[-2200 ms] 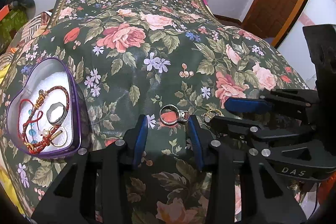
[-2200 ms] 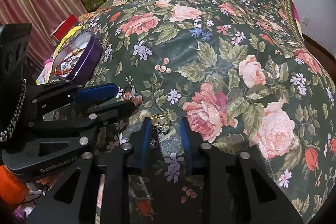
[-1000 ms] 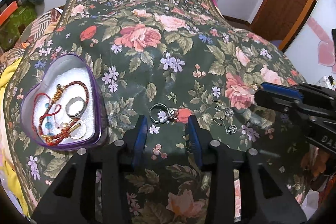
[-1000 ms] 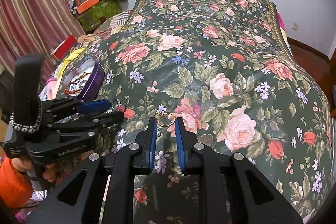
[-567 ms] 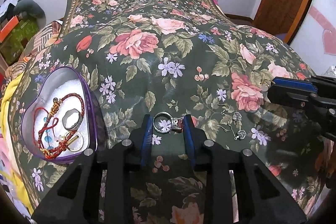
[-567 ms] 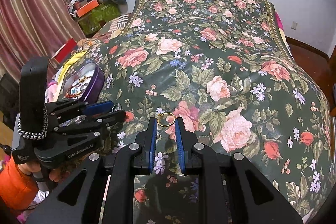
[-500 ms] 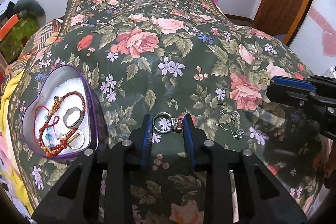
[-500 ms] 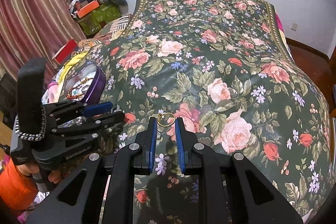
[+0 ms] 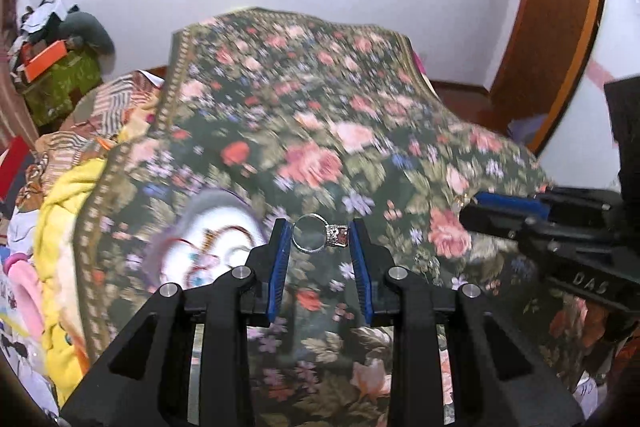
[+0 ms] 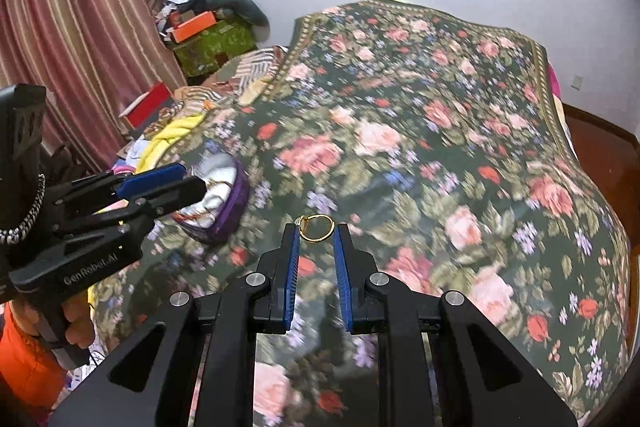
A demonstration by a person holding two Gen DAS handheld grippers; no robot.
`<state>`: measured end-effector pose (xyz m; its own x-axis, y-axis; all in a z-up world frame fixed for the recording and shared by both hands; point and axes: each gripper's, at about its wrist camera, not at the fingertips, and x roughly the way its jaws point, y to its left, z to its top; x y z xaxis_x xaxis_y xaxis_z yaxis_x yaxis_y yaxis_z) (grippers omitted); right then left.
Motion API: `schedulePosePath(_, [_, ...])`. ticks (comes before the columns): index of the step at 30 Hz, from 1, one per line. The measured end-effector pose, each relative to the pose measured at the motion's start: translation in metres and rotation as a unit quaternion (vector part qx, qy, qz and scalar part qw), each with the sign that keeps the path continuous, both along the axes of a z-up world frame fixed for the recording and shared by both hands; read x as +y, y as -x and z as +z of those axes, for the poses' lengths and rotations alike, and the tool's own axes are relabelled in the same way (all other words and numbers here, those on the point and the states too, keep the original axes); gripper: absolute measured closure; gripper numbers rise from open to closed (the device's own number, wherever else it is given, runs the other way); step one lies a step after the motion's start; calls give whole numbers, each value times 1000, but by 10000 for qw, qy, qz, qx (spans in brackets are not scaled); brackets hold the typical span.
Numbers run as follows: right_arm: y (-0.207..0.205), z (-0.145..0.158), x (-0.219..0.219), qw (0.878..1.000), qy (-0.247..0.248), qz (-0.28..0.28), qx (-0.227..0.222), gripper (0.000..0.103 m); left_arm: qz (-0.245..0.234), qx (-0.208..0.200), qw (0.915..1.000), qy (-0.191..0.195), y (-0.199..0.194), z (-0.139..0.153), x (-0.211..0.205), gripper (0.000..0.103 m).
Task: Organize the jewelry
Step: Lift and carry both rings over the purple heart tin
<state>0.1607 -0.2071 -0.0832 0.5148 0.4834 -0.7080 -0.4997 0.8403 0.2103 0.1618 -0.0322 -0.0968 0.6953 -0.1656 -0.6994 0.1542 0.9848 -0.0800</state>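
My left gripper point(image 9: 319, 237) is shut on a silver ring point(image 9: 316, 237) with a sparkly setting and holds it in the air above the bed. The purple heart-shaped tin point(image 9: 208, 247) with a red cord bracelet and rings on white lining lies blurred just below and left of it. My right gripper point(image 10: 316, 229) is shut on a thin gold ring point(image 10: 316, 227), also lifted above the bed. The tin also shows in the right wrist view point(image 10: 224, 203), to the left, behind the left gripper point(image 10: 168, 187).
The bed carries a dark floral cover point(image 9: 320, 131). Yellow and striped cloths point(image 9: 68, 227) are heaped at its left edge. Boxes and clutter point(image 10: 200, 31) stand by the curtain. A wooden door point(image 9: 560, 27) is at the right. The right gripper's body point(image 9: 560, 239) is close on the right.
Both grippers have risen from the bed, each carrying its ring. The left one has swung toward the tin. The views are motion-blurred.
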Motion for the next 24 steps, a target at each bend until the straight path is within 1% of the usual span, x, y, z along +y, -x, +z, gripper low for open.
schedulePosePath(6, [-1,14,27,9995,-143,234,-153,87,309,-264,9992,51,8,22,33,74])
schedulePosePath(11, [0,19,50,9986,-222,434,-227,87,528,-372,9979,42,12,30,56,74])
schedulePosePath(18, [-3,11,81,9973,-160,692,-209,87,719,-384,9966,75,14,30,82,74])
schedulePosePath(24, [-7,-6,99,9965,-29,829,-57,87,757,-245,9967,156,11,18,98,74])
